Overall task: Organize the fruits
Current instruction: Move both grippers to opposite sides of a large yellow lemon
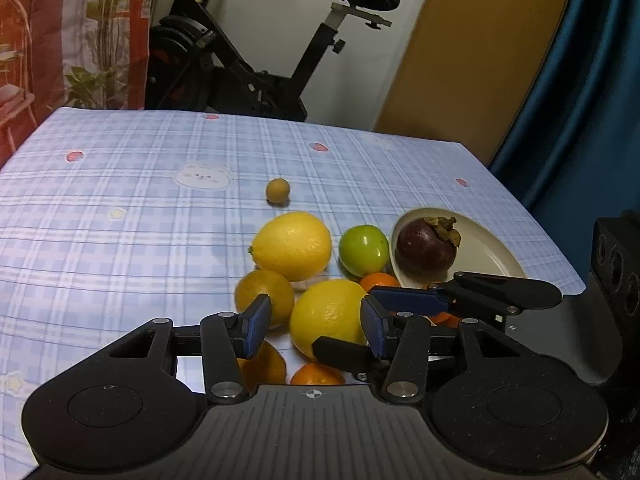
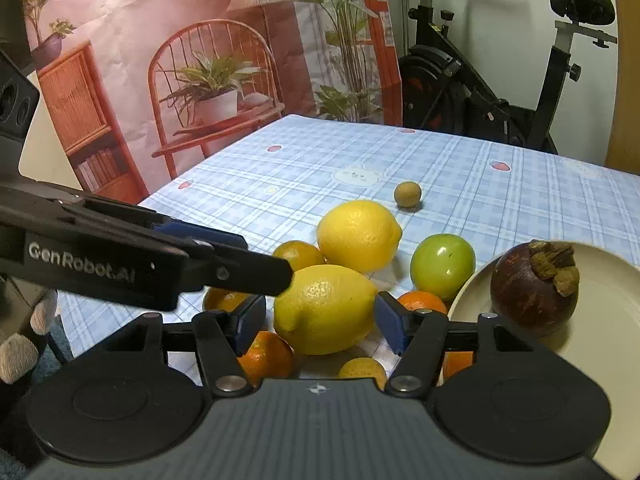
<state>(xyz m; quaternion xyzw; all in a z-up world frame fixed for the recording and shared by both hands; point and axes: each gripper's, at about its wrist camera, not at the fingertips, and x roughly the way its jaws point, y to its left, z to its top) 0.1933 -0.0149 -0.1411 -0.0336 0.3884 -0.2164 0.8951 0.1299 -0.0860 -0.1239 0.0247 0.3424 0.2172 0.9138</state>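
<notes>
Fruits crowd the tabletop (image 1: 120, 184) toward its near right corner: 2 lemons, the near lemon (image 2: 326, 308) and the far lemon (image 2: 358, 236), a green fruit (image 2: 442, 266), several small oranges (image 2: 266, 354) tucked beneath and around them, and a little brown fruit (image 2: 407, 194) lying apart toward the middle. A mangosteen (image 2: 534, 288) already sits on the cream plate (image 2: 608, 320) at the right edge. The right gripper (image 2: 320, 320) stands part open around the near lemon, its blue pads just beside the skin, and I cannot tell whether they touch; nothing is held. The left gripper (image 1: 316, 326) is also part open and empty, hanging just behind that same lemon, with the right gripper's fingers crossing right in front of it. The chief risk, I judge, is a clash: both tools converge on 1 fruit and may knock fingers. A lemon's waxy, tapering skin could also squirt out of a closing pinch, nudging the round oranges it touches into a roll toward the near edge. An off-centre grip would make it worse.
</notes>
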